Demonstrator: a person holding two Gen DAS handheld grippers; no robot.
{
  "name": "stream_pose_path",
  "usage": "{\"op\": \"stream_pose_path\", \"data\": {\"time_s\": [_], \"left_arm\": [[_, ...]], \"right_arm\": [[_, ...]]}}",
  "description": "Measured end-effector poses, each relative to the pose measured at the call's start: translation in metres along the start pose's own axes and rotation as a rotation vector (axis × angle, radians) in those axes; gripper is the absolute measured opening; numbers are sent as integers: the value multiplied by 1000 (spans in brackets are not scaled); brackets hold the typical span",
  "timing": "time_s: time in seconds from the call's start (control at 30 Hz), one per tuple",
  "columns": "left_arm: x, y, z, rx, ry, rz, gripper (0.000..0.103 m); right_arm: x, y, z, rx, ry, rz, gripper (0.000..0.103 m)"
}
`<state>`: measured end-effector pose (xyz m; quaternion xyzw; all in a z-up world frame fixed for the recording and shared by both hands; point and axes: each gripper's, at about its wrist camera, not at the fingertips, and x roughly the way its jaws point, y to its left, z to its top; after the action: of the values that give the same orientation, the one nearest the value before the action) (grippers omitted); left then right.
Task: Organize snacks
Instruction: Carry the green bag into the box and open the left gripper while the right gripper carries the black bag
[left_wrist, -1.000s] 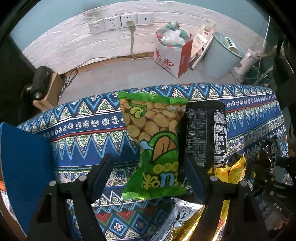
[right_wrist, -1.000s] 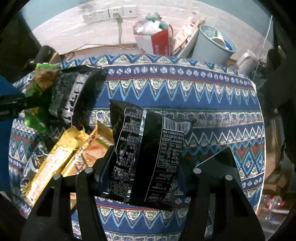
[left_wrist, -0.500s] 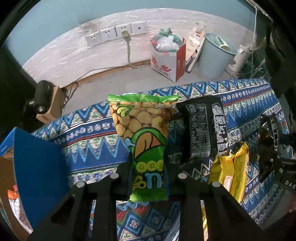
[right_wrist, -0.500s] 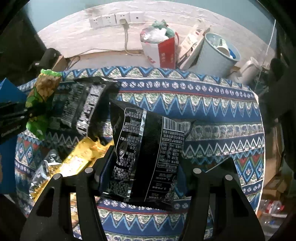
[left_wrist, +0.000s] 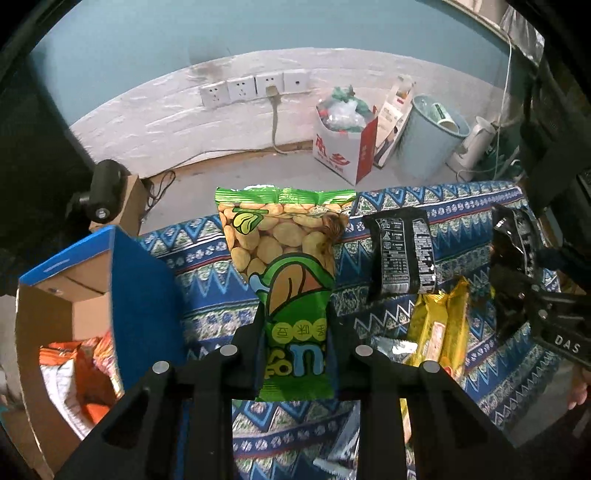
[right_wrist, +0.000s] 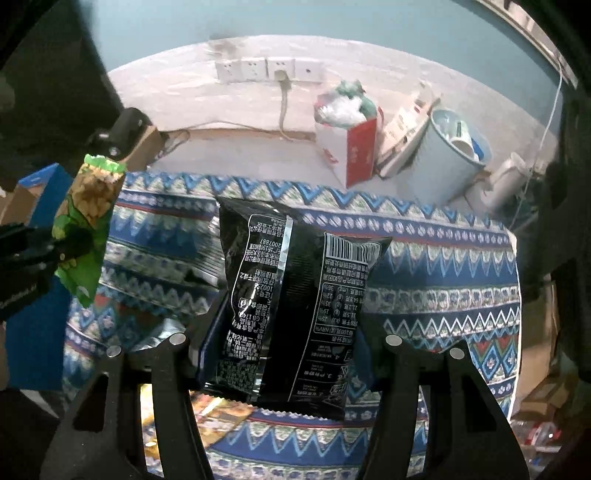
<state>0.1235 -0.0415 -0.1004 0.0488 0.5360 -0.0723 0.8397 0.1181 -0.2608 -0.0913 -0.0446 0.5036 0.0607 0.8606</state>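
Note:
My left gripper (left_wrist: 295, 343) is shut on a green bag of broad beans (left_wrist: 288, 266) and holds it up above the patterned blue tablecloth (left_wrist: 207, 295). The bag also shows at the left of the right wrist view (right_wrist: 86, 225). My right gripper (right_wrist: 284, 347) is shut on a black snack bag (right_wrist: 295, 306), lifted over the cloth; it shows at the right of the left wrist view (left_wrist: 517, 240). A second black bag (left_wrist: 402, 254) and yellow packs (left_wrist: 439, 325) lie on the cloth. A blue cardboard box (left_wrist: 140, 295) with orange snack bags (left_wrist: 74, 369) inside stands at the left.
A silver foil pack (left_wrist: 391, 347) lies by the yellow packs. Beyond the table's far edge are a red-and-white paper bag (left_wrist: 343, 147), a pale blue bin (left_wrist: 428, 140), a white kettle (left_wrist: 476, 147) and wall sockets (left_wrist: 255, 86). A black camera (left_wrist: 105, 192) sits on a carton at far left.
My left gripper closed on the green bag and lifted it up and left, bringing the blue box into view. My right gripper rose, still holding its black bag.

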Motion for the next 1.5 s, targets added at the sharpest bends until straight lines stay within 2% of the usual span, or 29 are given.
{"op": "stream_pose_path", "data": {"time_s": [0.43, 0.97, 1.5], "left_arm": [[-50, 39, -18, -39, -68, 14, 26], [-89, 99, -41, -127, -128, 61, 26], [-112, 174, -71, -273, -125, 106, 26]], "right_arm": [[-26, 59, 21, -75, -60, 59, 58], [-29, 140, 46, -175, -89, 115, 58], [-26, 226, 57, -277, -86, 182, 58]]}}
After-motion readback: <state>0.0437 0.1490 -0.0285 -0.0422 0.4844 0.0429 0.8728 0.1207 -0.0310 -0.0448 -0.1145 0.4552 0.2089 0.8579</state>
